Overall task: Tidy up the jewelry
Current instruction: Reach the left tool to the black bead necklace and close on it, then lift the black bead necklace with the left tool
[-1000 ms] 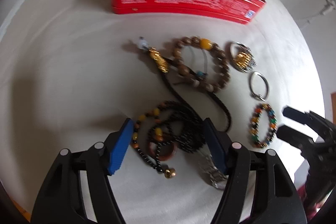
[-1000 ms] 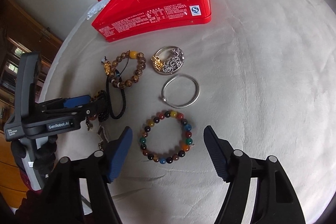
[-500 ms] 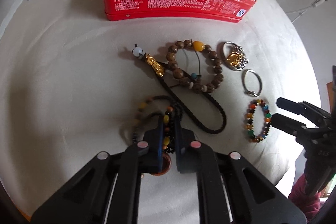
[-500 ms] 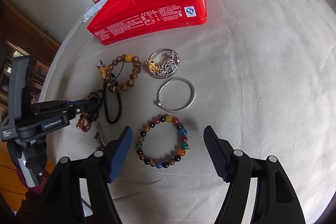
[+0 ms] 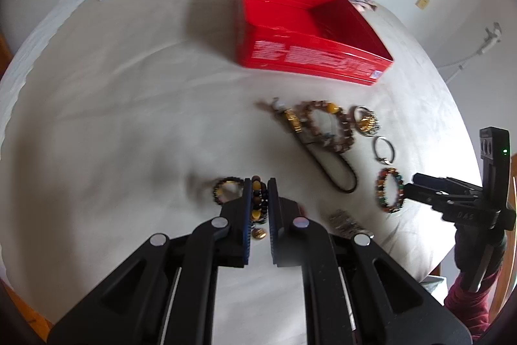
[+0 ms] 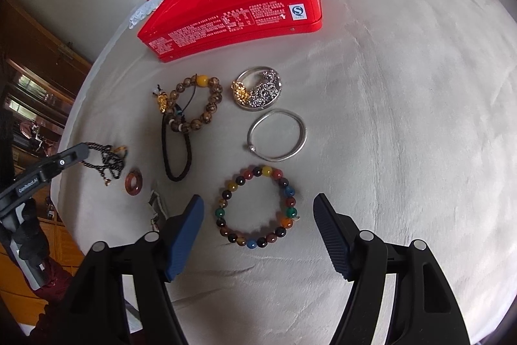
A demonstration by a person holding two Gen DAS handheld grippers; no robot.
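Left gripper [image 5: 258,202] jaws closed, lifting beaded necklace [image 5: 257,199].

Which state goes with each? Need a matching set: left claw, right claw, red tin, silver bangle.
Things:
1. left claw
2. right claw
3. red tin
4. silver bangle

States:
A. lying on the cloth, touched by no claw
B. open, with the multicolour bead bracelet on the cloth between its fingers
C. lidless, nothing visible inside
D. shut on the black bead strand

Pairs: 1-D, 2-B, 3-C, 4-A
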